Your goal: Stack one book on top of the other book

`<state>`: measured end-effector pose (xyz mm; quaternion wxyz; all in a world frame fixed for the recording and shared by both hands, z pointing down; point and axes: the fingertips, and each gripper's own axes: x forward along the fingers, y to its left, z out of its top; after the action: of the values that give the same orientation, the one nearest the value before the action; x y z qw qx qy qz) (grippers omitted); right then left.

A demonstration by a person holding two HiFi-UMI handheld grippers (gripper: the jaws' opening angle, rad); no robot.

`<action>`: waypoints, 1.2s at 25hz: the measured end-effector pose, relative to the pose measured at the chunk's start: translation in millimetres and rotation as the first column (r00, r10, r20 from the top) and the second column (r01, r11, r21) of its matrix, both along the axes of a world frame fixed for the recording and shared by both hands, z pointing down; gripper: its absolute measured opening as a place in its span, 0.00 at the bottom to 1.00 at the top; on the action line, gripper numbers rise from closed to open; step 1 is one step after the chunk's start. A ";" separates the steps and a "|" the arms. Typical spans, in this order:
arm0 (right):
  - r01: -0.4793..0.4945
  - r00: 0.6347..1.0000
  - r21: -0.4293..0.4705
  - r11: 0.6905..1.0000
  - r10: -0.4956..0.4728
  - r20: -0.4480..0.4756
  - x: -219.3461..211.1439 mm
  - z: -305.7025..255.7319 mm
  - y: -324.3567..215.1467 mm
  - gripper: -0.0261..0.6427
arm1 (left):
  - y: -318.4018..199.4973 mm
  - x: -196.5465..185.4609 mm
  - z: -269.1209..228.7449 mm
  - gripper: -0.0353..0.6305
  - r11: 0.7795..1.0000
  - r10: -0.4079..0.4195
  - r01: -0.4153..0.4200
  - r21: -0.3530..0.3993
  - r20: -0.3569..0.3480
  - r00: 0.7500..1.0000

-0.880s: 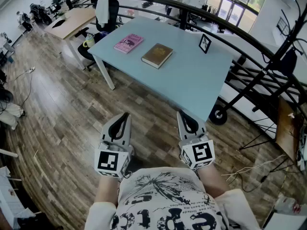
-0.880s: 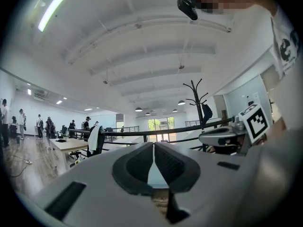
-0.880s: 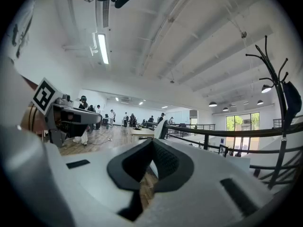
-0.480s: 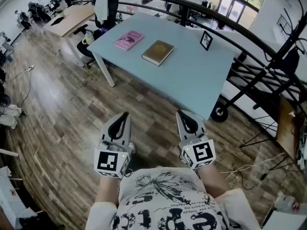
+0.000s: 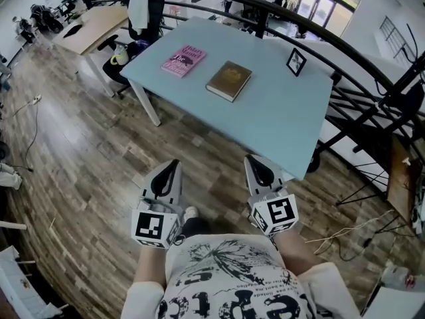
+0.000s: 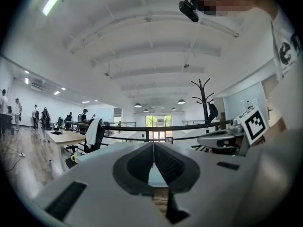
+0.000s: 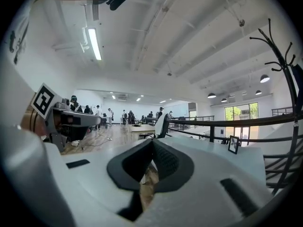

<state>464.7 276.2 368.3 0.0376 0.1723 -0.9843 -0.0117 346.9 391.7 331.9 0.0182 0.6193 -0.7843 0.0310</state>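
A pink book (image 5: pixel 182 60) and a brown book (image 5: pixel 229 80) lie apart, side by side, on the pale blue table (image 5: pixel 272 121) ahead of me. Both grippers hang over the wooden floor, short of the table's near edge. My left gripper (image 5: pixel 170 167) is shut with nothing between its pads, and the same shows in the left gripper view (image 6: pixel 153 148). My right gripper (image 5: pixel 254 163) is shut and empty as well, level with the left one and seen in the right gripper view (image 7: pixel 152 145).
A small framed picture (image 5: pixel 296 61) stands at the table's far right. A black curved railing (image 5: pixel 345 55) runs behind the table. An office chair with a white cloth (image 5: pixel 141 12) and a wooden desk (image 5: pixel 86 28) stand at the far left. Cables lie on the floor at right.
The table and books have come closer and shifted slightly right in the head view as I step forward. Both grippers hold the same pose and stay shut.
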 end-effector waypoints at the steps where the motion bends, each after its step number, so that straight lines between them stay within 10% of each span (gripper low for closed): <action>1: -0.011 1.000 -0.002 1.000 0.011 -0.002 -14.9 -0.7 -2.4 0.03 | -2.4 -15.5 2.1 0.07 1.000 0.013 -0.013 -0.004 -0.003 1.000; 12: -0.131 0.991 -0.031 0.991 0.130 -0.034 -146.5 -3.6 -19.7 0.03 | -15.7 -169.7 4.1 0.07 0.996 0.086 -0.086 -0.021 -0.018 0.996; 30: -0.175 0.983 -0.030 0.984 0.173 -0.052 -263.8 20.3 -192.6 0.03 | -187.9 -284.1 28.4 0.07 0.987 0.144 -0.144 -0.069 -0.002 0.990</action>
<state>201.0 83.6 388.6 0.0656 0.2568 -0.9642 0.0042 62.8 203.8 360.3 0.0361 0.6732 -0.7361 0.0605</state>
